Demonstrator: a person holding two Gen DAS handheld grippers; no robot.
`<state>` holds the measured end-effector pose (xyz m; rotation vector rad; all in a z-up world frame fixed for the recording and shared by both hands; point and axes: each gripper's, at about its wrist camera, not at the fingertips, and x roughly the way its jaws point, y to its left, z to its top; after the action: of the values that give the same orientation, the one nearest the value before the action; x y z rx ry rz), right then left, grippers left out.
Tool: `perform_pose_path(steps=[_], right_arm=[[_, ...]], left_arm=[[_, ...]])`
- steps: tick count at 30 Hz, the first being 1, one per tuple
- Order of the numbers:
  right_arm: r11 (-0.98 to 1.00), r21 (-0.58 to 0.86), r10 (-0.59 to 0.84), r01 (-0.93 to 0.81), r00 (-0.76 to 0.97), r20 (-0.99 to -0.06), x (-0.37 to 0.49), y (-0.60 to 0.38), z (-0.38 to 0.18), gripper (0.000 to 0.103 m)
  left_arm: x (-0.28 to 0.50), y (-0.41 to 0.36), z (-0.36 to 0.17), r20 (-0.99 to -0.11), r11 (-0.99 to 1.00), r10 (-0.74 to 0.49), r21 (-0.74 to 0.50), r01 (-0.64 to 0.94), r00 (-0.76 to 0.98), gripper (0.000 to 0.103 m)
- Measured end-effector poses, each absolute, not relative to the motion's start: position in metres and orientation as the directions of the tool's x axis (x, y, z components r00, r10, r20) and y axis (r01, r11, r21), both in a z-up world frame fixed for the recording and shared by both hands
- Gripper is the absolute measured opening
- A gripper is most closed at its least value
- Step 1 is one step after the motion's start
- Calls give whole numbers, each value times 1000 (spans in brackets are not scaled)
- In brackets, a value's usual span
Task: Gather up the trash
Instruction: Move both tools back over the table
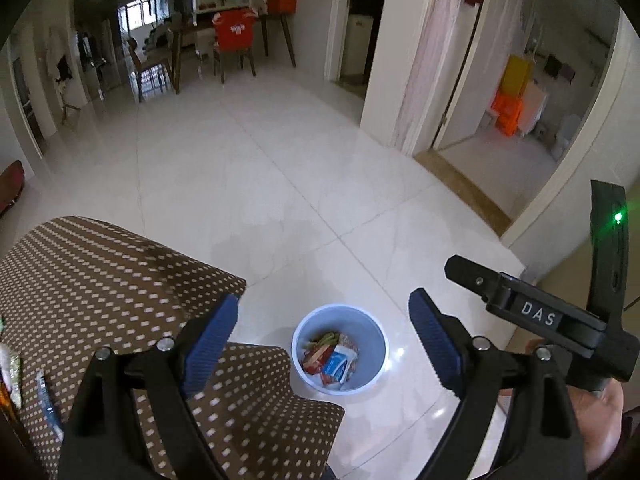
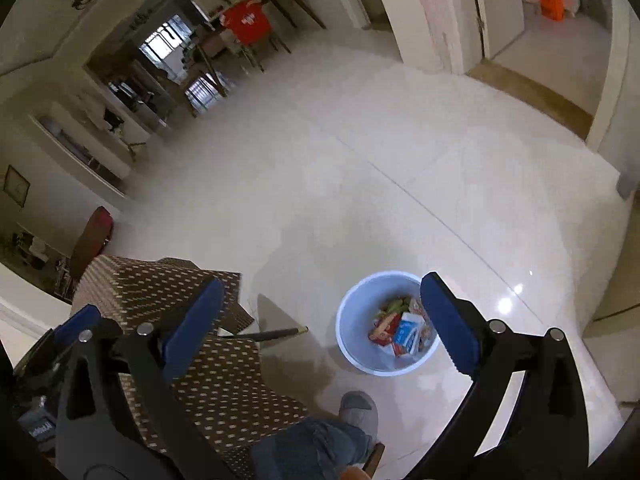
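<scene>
The left tool (image 1: 324, 344) is spread wide with nothing between its blue pads (image 1: 212, 336). The right tool (image 2: 320, 328) is likewise spread and empty. Both are held above the white tiled floor (image 1: 280, 184). A light-blue trash bin (image 1: 340, 348) stands upright on the floor, just beside the table (image 1: 100, 280) with the brown dotted cloth. The bin contains wrappers (image 2: 404, 332) in red, white, blue and green. More wrappers (image 1: 12, 372) lie on the table at the left edge of the left wrist view.

One bin (image 1: 339, 347), two tongs (image 1: 323, 336) (image 2: 320, 322), one table (image 1: 100, 280).
</scene>
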<state>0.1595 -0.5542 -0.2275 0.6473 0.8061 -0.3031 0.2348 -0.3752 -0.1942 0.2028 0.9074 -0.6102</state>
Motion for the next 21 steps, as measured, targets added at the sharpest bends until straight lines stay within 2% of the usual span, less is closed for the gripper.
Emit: perform_pose_path(steps=[9,21], right_arm=[[847,395,0,354,745,-667,159,-487,-158,97],[908,359,72,214,767,-638,171,-400,-131,97]], left_arm=[[209,-311,-140,-703,842,-430,-85,533,566,88],[185,-208,-101,-611,891,-414,-123,436,675,89]])
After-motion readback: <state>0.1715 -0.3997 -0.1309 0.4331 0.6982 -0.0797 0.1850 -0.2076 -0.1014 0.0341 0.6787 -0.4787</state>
